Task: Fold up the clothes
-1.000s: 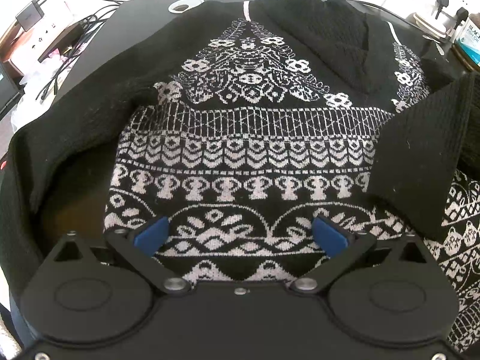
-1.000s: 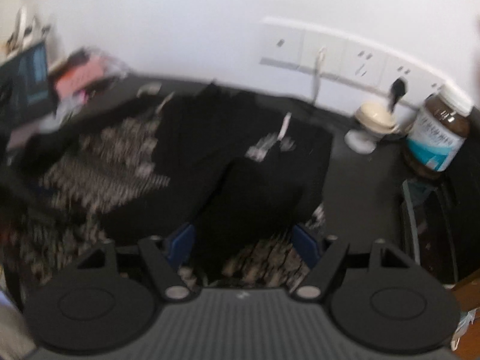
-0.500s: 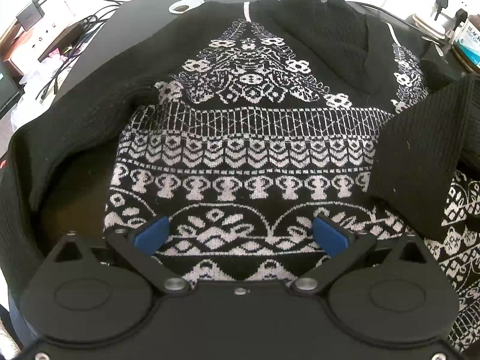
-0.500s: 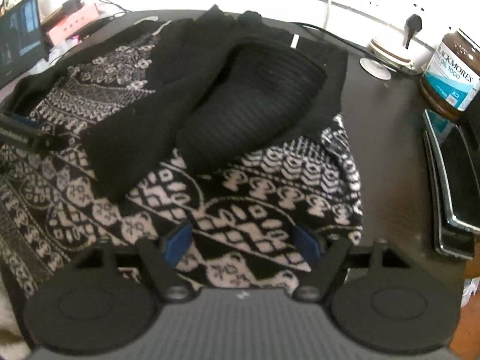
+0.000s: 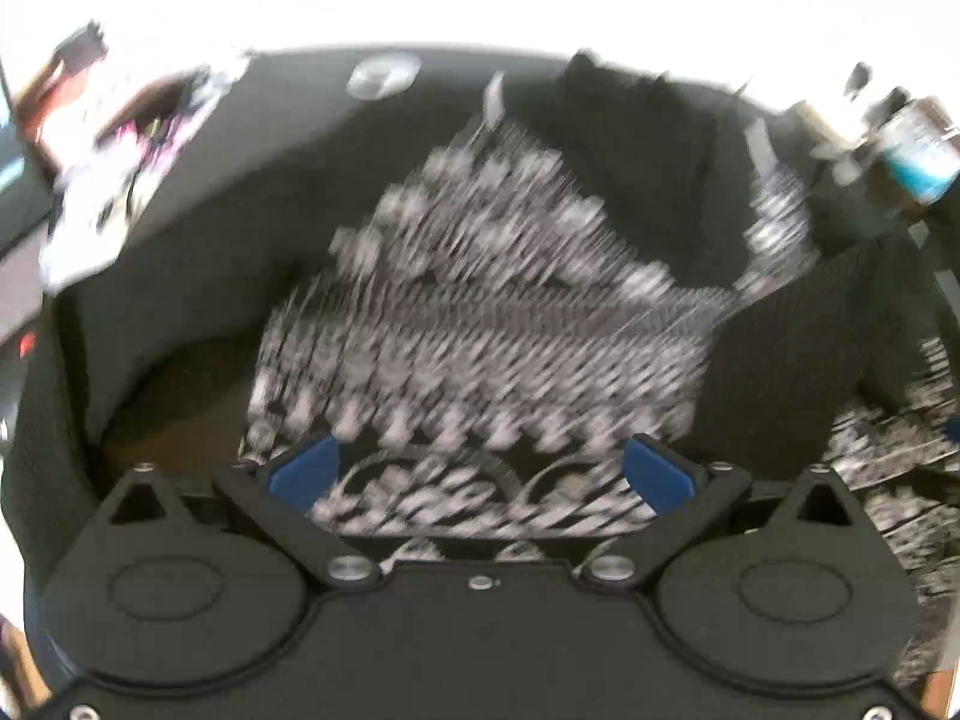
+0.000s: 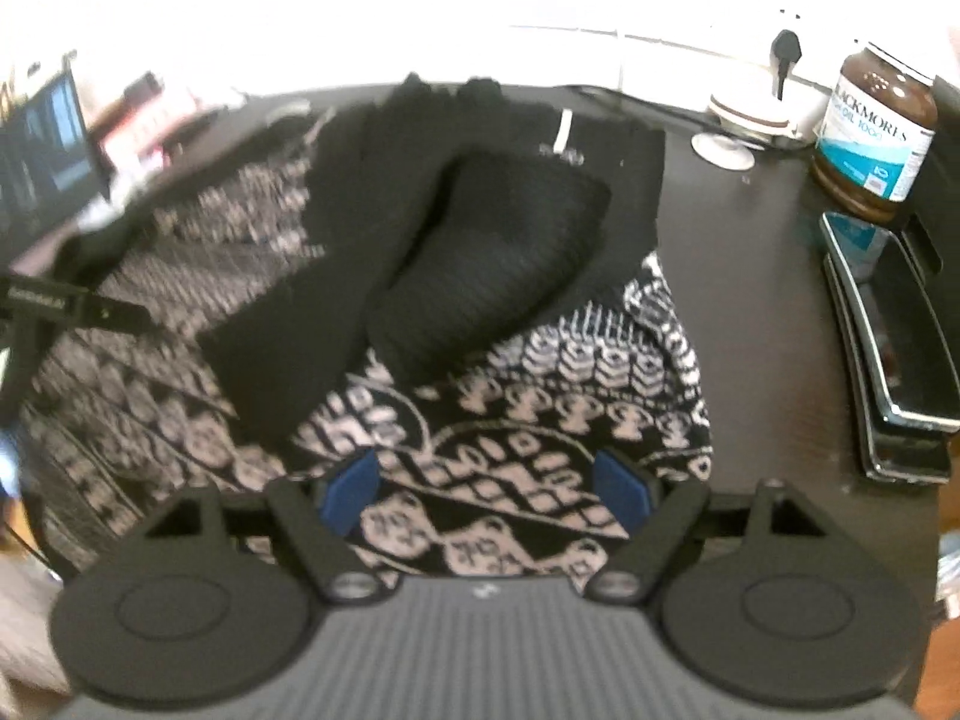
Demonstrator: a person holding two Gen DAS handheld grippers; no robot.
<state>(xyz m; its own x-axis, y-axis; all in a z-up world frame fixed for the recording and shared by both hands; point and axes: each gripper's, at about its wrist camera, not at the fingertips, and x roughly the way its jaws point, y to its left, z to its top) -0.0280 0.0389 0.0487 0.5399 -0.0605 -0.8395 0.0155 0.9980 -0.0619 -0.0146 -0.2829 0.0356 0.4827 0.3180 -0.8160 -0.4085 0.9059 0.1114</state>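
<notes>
A black sweater with a white knitted pattern (image 5: 480, 330) lies spread on a dark table, though the left wrist view is blurred by motion. My left gripper (image 5: 480, 468) hovers open above its lower front, nothing between the blue pads. One black sleeve (image 5: 792, 360) is folded across the body at the right. In the right wrist view the sweater (image 6: 570, 372) fills the middle, with the folded black sleeve (image 6: 492, 252) on top. My right gripper (image 6: 487, 489) stands open over the patterned lower corner, its pads clear of the cloth.
A brown supplement jar (image 6: 873, 138) and a stack of flat black devices (image 6: 900, 348) stand at the right on the dark table (image 6: 750, 240). A small bowl (image 6: 747, 111) sits by the wall sockets. A screen (image 6: 48, 144) and clutter lie at the left.
The left gripper has lifted away from the sweater, blurring its view. The right gripper has tipped down from the wall towards the sweater's patterned corner, jaws a little wider.
</notes>
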